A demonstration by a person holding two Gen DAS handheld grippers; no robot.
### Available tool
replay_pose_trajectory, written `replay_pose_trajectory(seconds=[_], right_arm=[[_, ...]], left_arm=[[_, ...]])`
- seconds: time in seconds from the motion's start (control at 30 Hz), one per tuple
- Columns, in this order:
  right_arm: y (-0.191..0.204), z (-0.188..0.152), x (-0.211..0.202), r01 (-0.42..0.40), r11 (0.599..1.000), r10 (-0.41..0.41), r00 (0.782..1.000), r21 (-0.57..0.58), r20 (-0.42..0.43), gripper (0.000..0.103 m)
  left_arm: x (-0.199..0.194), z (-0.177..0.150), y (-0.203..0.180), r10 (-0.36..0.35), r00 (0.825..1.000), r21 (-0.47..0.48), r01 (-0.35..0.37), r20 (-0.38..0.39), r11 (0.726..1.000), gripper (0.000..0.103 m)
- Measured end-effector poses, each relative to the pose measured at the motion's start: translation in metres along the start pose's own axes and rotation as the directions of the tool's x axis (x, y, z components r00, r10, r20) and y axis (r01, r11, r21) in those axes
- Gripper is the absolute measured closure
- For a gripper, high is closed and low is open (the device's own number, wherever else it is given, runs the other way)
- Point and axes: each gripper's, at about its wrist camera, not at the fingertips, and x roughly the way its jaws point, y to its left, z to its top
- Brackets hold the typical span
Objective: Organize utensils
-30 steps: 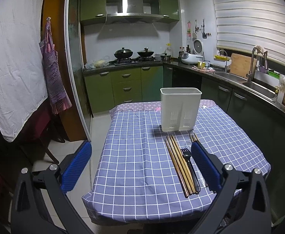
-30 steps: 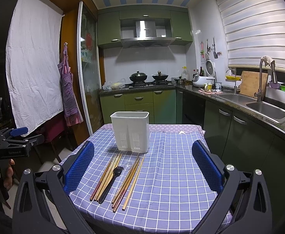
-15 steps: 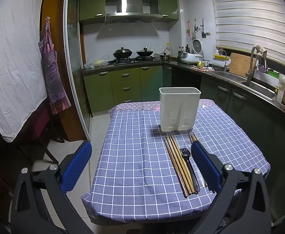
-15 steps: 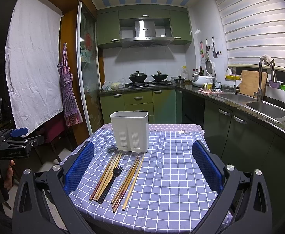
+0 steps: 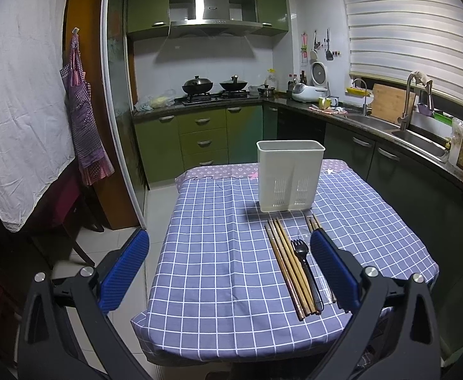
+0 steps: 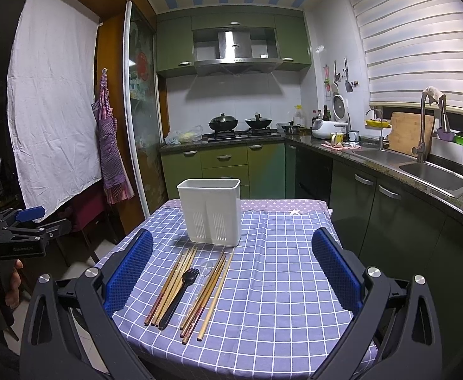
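Both the left gripper (image 5: 228, 266) and right gripper (image 6: 231, 266) are hovering, fingers spread (nothing held); chopsticks (image 6: 174, 281) and black fork (image 6: 180, 291) are lying on the tabletop (image 6: 279, 285) before the white caddy (image 6: 211, 210).

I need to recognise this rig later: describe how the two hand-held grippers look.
Each hand-held gripper, left and right, has two angular black plastic arms with silver bolt heads, ending in fingers faced with textured blue pads. No cables or sleeves show.

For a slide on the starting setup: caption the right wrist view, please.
Open right tool above a checked tablecloth, facing chopsticks, a black fork and a white utensil holder.
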Motion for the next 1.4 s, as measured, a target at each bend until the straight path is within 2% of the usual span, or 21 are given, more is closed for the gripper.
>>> replay_pose_trajectory(seconds=[0.77,0.9,1.0,1.07,1.17,1.2,1.27,1.3,1.33,1.37,1.4], right_arm=[[0.008,0.001,0.005,0.019,1.000,-0.020,1.000,-0.013,-0.024,0.004],[0.010,0.004,0.024,0.068,0.995,-0.072,0.996,-0.068,-0.061,0.004],[0.000,0.004,0.057,0.119,0.990,-0.130,0.979,-0.081,-0.155,0.004],[-0.012,0.006,0.088,0.073,0.996,-0.087,0.959,-0.060,-0.271,0.004],[-0.027,0.005,0.134,0.002,1.000,-0.003,0.897,-0.002,-0.442,0.004],[-0.031,0.004,0.151,-0.013,1.000,0.016,0.869,0.010,-0.495,0.004],[-0.036,-0.001,0.174,-0.005,1.000,0.001,0.822,-0.006,-0.570,0.004],[-0.037,-0.003,0.187,-0.007,1.000,-0.011,0.794,-0.026,-0.608,0.005],[-0.039,-0.007,0.196,-0.014,0.999,-0.009,0.779,-0.032,-0.628,0.006],[-0.043,-0.011,0.202,-0.020,0.999,-0.003,0.766,-0.028,-0.643,0.007],[-0.047,-0.014,0.210,-0.026,1.000,0.010,0.744,-0.014,-0.668,0.010]], left_arm=[[0.005,0.000,-0.001,-0.007,1.000,0.005,0.007,-0.013,1.000,0.006],[0.029,0.003,-0.008,-0.038,0.996,0.021,0.040,-0.077,0.999,0.006],[0.062,0.005,-0.020,-0.055,0.984,0.042,0.062,-0.167,0.997,0.006],[0.089,0.005,-0.029,-0.069,0.966,0.060,0.087,-0.247,0.994,0.006],[0.128,0.003,-0.045,-0.091,0.926,0.068,0.124,-0.367,0.990,0.006],[0.140,0.002,-0.049,-0.115,0.907,0.056,0.150,-0.406,0.987,0.006],[0.167,0.000,-0.062,-0.156,0.856,0.025,0.193,-0.494,0.981,0.008],[0.175,0.000,-0.068,-0.170,0.838,0.014,0.207,-0.519,0.978,0.013],[0.185,-0.001,-0.073,-0.176,0.822,0.005,0.213,-0.542,0.977,0.018],[0.193,-0.001,-0.078,-0.179,0.805,-0.004,0.214,-0.565,0.977,0.028],[0.202,-0.001,-0.084,-0.187,0.785,-0.015,0.221,-0.591,0.975,0.032]])
